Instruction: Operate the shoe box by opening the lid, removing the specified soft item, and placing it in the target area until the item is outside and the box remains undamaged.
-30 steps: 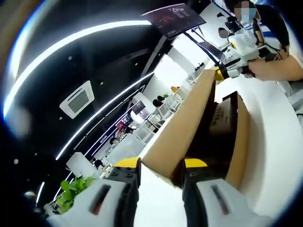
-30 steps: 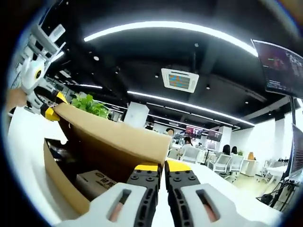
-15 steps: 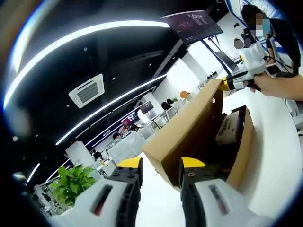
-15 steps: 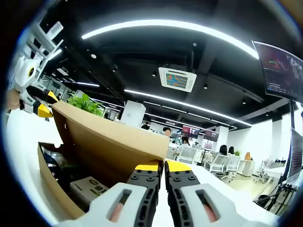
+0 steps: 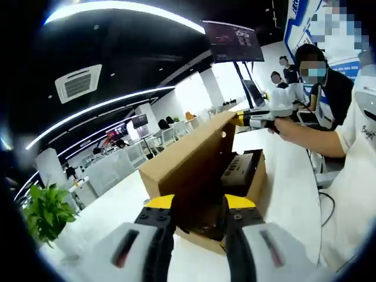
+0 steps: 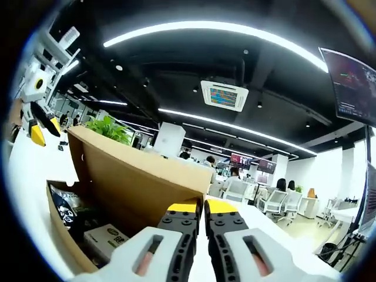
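A: Left gripper view, near first: left gripper (image 5: 197,205) fingers parted, nothing held, just in front of the box (image 5: 235,194). Lid (image 5: 194,161) stands upright past them.

B: Right gripper view: right gripper (image 6: 198,210) fingers nearly closed, a thin gap between the tips. Lid edge (image 6: 141,176) sits right behind them. Can't tell if it's pinched.

A: Further along the lid in my view, the right one's (image 5: 249,117) tips touch the lid's top corner. My read: it's propping the lid.

B: Agreed. Inside: dark soft pouch (image 6: 64,208) at the far end, small carton (image 6: 106,238) nearer me.

A: Advice: keep the lid just past upright, don't force the hinge. Left goes in from above, takes the pouch by a loose fold and lifts straight up, off the walls.

B: Then onto the white table (image 5: 288,176) beside the box.
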A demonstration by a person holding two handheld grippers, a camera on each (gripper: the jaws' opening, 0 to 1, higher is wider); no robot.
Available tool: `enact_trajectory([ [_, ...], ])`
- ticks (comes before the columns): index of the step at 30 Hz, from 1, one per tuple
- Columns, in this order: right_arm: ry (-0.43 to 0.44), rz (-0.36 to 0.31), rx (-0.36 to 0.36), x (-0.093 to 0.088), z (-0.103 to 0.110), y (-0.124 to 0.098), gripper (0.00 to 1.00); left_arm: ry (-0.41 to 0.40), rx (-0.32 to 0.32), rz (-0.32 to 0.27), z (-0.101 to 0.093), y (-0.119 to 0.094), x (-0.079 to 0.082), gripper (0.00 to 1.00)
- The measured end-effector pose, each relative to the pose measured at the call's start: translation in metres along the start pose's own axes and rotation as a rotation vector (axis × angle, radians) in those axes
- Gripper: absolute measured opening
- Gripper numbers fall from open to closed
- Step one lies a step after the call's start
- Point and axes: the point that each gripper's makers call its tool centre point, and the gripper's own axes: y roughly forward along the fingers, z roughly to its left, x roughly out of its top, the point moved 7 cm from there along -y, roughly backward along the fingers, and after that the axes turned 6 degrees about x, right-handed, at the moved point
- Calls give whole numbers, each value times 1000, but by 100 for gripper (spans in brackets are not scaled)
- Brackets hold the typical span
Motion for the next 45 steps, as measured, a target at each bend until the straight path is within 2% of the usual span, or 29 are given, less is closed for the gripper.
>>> enact_trajectory([
  [2, -12, 0, 13, 2, 0, 2, 2, 138, -136, -4, -6, 3, -1, 31],
  [3, -18, 3, 20, 2, -1, 2, 2, 130, -187, -16, -9, 6, -2, 31],
  [4, -16, 7, 24, 2, -3, 3, 2, 98, -233, 18, -10, 8, -5, 30],
  [5, -20, 10, 35, 2, -3, 3, 2, 74, -247, 65, -7, 11, -8, 30],
  [7, -20, 13, 50, 2, -4, 3, 2, 110, -288, 85, -7, 14, -10, 25],
  [10, -50, 21, 57, 2, -4, 6, 2, 122, -328, 160, -11, 17, -13, 15],
  [11, -60, 23, 57, 3, -4, 8, 3, 105, -325, 164, -12, 20, -11, 11],
  [12, -69, 26, 58, 3, -4, 9, 3, 83, -342, 159, -15, 21, -9, 12],
  [14, -76, 36, 64, 6, -6, 13, 3, 33, -363, 199, -22, 25, -9, 12],
  [16, -67, 45, 75, 8, -8, 16, 3, 85, -369, 234, -23, 29, -13, 12],
  [18, -61, 53, 84, 9, -10, 20, 3, 160, -348, 287, -21, 35, -19, 12],
  [20, -58, 58, 91, 9, -11, 22, 3, 183, -387, 347, -25, 38, -25, 12],
  [21, -60, 62, 94, 9, -11, 24, 3, 216, -388, 395, -25, 40, -29, 12],
  [22, -62, 63, 96, 10, -11, 24, 3, 254, -417, 427, -26, 40, -33, 11],
  [24, -67, 64, 100, 9, -11, 25, 4, 223, -418, 450, -27, 46, -34, 9],
  [26, -73, 60, 102, 8, -11, 24, 4, 184, -453, 442, -29, 51, -32, 9],
  [29, -74, 58, 105, 8, -11, 23, 4, 206, -451, 460, -27, 56, -33, 8],
  [30, -77, 60, 107, 8, -11, 23, 4, 208, -488, 498, -29, 56, -36, 7],
  [34, -77, 75, 118, 11, -14, 30, 4, 230, -503, 546, -31, 61, -40, 5],
  [45, -78, 103, 120, 15, -19, 45, 4, 226, -545, 622, -28, 66, -40, 2],
])
